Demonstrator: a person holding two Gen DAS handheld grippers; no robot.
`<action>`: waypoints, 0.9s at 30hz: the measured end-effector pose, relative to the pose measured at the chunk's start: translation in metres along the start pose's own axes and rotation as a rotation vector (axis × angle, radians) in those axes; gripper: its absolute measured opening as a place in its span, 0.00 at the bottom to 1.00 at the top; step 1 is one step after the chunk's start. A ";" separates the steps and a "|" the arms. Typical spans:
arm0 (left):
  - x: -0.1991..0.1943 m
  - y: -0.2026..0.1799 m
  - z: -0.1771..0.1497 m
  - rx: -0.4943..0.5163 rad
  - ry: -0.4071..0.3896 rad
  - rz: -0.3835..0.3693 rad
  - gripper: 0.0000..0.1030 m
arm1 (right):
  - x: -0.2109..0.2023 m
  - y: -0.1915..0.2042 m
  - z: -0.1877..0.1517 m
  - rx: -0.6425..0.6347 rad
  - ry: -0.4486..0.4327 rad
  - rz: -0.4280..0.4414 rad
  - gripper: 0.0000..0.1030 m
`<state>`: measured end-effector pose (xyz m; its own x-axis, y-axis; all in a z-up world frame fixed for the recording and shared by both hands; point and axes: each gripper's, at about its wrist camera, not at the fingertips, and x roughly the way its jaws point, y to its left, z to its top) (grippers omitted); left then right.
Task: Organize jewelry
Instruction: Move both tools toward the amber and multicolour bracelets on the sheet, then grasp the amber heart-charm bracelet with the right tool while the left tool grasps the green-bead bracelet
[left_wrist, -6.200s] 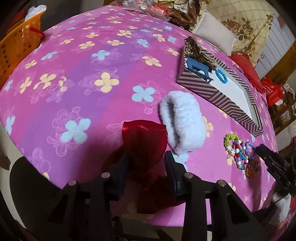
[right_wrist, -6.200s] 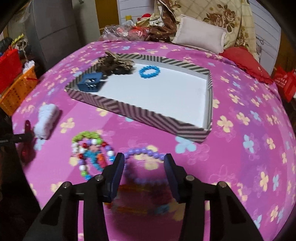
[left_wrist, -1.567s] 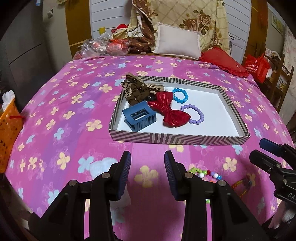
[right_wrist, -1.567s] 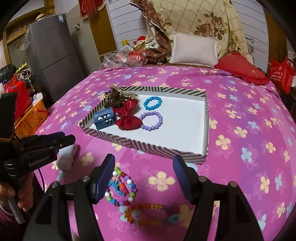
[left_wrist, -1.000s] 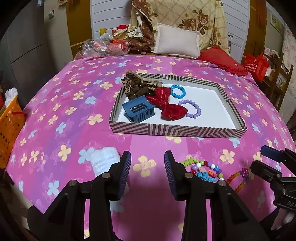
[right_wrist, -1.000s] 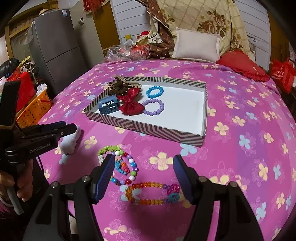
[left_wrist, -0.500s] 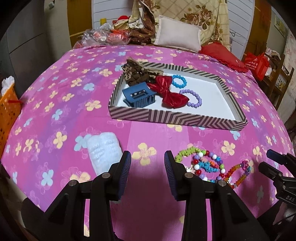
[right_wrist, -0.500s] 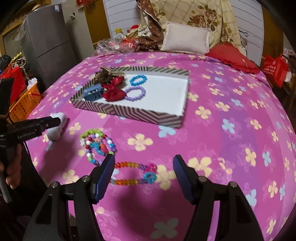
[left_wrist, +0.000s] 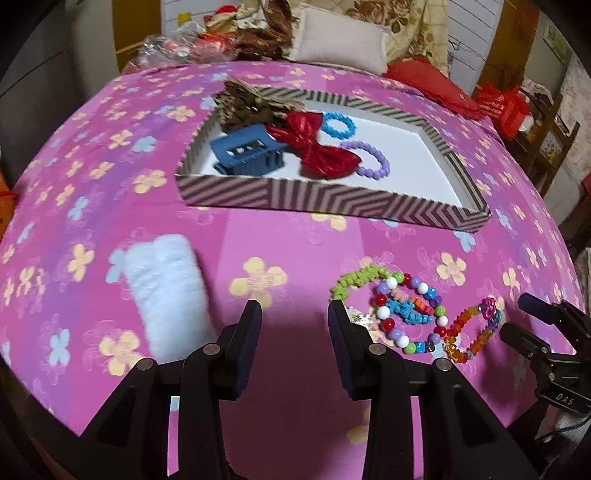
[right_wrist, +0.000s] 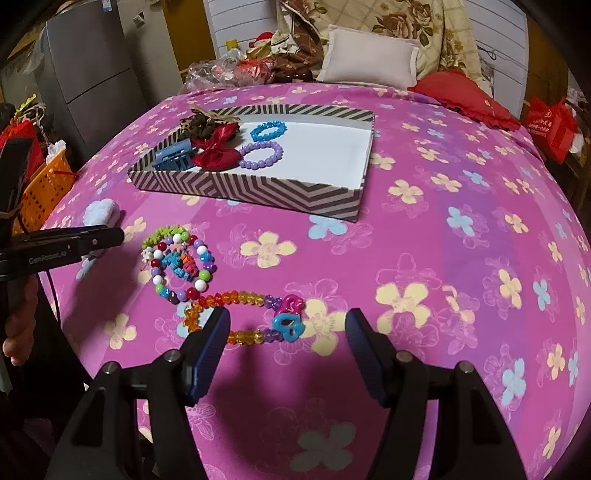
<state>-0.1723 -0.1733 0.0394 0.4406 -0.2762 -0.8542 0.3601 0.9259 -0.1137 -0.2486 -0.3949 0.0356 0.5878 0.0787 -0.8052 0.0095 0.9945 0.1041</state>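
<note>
Fingers of my right hand-held gripper (right_wrist: 286, 328) stood wide apart and empty, low over the orange bead bracelet (right_wrist: 236, 314), with its pink and blue charms lying between them. A second and a half before, that gripper had been higher and farther back, looking at the tray across the bedspread; it had since come down and forward onto the loose jewelry. I judged that bracelet to be the next piece to lift.

My left hand-held gripper (left_wrist: 293, 326) was also empty, its fingers at a narrower gap. It had carried the red bow six seconds earlier and had since let it go and dropped back toward the near edge of the bed. The white fluffy band (left_wrist: 166, 291) lay just to its left, and the tangle of mixed bead bracelets (left_wrist: 399, 310) just to its right.

Farther out, the striped tray (right_wrist: 258, 188) sat on the pink flowered bedspread (right_wrist: 443, 221). In it were a blue hair claw (right_wrist: 173, 157), the red bow (right_wrist: 216, 149) touching the claw, a brown leopard-print bow (right_wrist: 201, 122) in the far corner, a blue bracelet (right_wrist: 268, 129) and a purple bead bracelet (right_wrist: 261, 155). The right half of the tray was bare white. Three kinds of things remained outside it: the orange bracelet, the tangle and the fluffy band.
</note>
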 end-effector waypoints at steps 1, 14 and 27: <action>0.003 -0.001 0.000 0.003 0.009 -0.003 0.38 | 0.001 0.001 0.000 -0.003 0.003 0.001 0.66; 0.023 -0.002 0.011 -0.017 0.053 -0.075 0.38 | 0.014 0.006 0.000 -0.049 0.012 -0.054 0.65; 0.030 -0.010 0.014 0.026 0.061 -0.107 0.38 | 0.026 0.010 0.000 -0.096 0.017 -0.094 0.39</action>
<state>-0.1516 -0.1939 0.0221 0.3480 -0.3561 -0.8672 0.4240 0.8848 -0.1932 -0.2334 -0.3831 0.0153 0.5739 -0.0149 -0.8188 -0.0142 0.9995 -0.0281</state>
